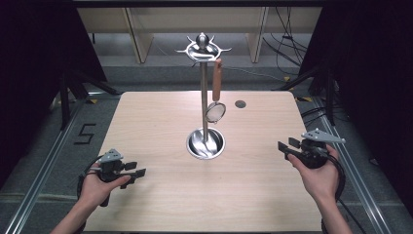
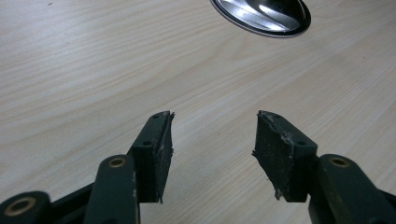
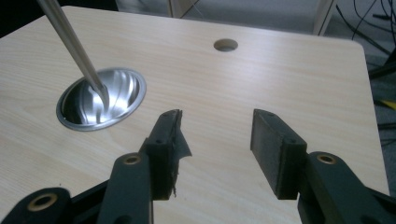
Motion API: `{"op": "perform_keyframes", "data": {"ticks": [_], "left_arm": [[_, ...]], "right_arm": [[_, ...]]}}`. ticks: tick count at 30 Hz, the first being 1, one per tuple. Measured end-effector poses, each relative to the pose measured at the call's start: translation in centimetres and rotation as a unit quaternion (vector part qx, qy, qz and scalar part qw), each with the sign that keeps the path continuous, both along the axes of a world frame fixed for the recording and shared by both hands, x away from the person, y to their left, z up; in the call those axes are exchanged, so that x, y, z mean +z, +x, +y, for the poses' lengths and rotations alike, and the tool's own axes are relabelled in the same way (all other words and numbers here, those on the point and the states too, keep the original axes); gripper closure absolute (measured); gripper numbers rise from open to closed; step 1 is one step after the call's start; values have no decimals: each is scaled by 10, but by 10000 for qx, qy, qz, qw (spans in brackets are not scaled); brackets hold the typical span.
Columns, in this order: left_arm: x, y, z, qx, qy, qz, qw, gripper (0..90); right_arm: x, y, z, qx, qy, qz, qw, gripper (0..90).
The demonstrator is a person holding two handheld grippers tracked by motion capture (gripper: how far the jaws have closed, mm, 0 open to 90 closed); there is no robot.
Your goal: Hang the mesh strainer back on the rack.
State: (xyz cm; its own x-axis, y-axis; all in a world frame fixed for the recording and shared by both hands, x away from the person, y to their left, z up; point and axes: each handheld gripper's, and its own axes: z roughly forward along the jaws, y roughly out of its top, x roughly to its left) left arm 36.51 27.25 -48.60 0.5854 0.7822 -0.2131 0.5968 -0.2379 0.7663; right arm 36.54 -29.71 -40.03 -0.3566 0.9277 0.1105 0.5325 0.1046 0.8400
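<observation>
A steel utensil stand [image 1: 204,97] rises from a round dish base [image 1: 206,143] at the table's middle. From one of its top hooks hangs a small mesh strainer [image 1: 215,111] with a brown handle. My left gripper [image 1: 140,173] rests low over the table's near left, open, with bare wood between its pads [image 2: 159,149]; the base's rim [image 2: 261,18] lies ahead of it. My right gripper [image 1: 287,146] is held at the near right edge, open and empty, and its camera looks toward the base [image 3: 100,98] and pole [image 3: 70,46].
A round cable hole [image 1: 240,104] sits in the table's [image 1: 160,204] far right part. Dark drapes flank both sides, with cables on the floor at the right. Pale shelving stands behind the table.
</observation>
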Motion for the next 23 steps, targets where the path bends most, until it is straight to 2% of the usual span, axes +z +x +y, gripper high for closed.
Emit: {"op": "perform_keyframes", "data": {"ticks": [1,2,3,4,5,6,7,8,9,11,13,14,15,16,19,20,21,23], "left_arm": [[0,0,0,0,0,0,10000,452],[-1,0,-1,33,-56,-6,10000,452],[-1,0,1,-7,-7,5,10000,452],[-1,1,1,-5,4,8,10000,453],[-1,1,1,9,-32,9,10000,452],[-1,1,1,-1,-30,24,10000,452],[-1,1,0,13,-66,22,10000,452],[0,1,0,6,-52,-10,10000,452],[0,1,0,6,-62,-20,10000,452],[0,1,0,-4,-62,-29,10000,452],[-1,0,-1,33,-98,-64,9999,452],[-1,1,-1,41,-132,-100,9999,452],[0,0,-1,-6,-80,-26,10000,451],[0,1,-1,-10,-92,-34,10000,452],[1,1,0,-27,-78,-31,10000,452],[1,1,0,-45,-38,-33,10000,452],[1,1,0,-45,-38,-33,10000,452],[1,1,-1,-45,-29,-27,10000,452]], "right_arm": [[0,0,0,0,0,0,10000,536],[-2,-2,-2,-53,-14,127,9999,536],[-8,-1,-6,27,-58,85,9999,536],[-13,-1,-8,-26,-98,88,9999,535],[-17,-2,-10,-23,-67,172,9998,535],[-25,-5,-11,-146,-2,370,9992,533],[-25,-5,-11,-146,-2,370,9992,533],[-32,-4,-17,-34,28,349,9994,532],[-33,-6,-19,-78,-34,452,9989,530],[-37,-5,-20,-77,16,402,9992,528],[-39,-7,-22,-123,-9,535,9985,524],[-41,-7,-23,-140,-36,539,9984,522],[-43,-7,-21,-206,17,510,9985,521],[-46,-6,-22,-136,-4,487,9987,520],[-47,-6,-23,-205,-77,495,9985,518],[-49,-8,-20,-327,129,648,9973,515],[-49,-8,-22,-319,37,660,9973,513],[-50,-8,-23,-319,36,660,9973,512]]}}
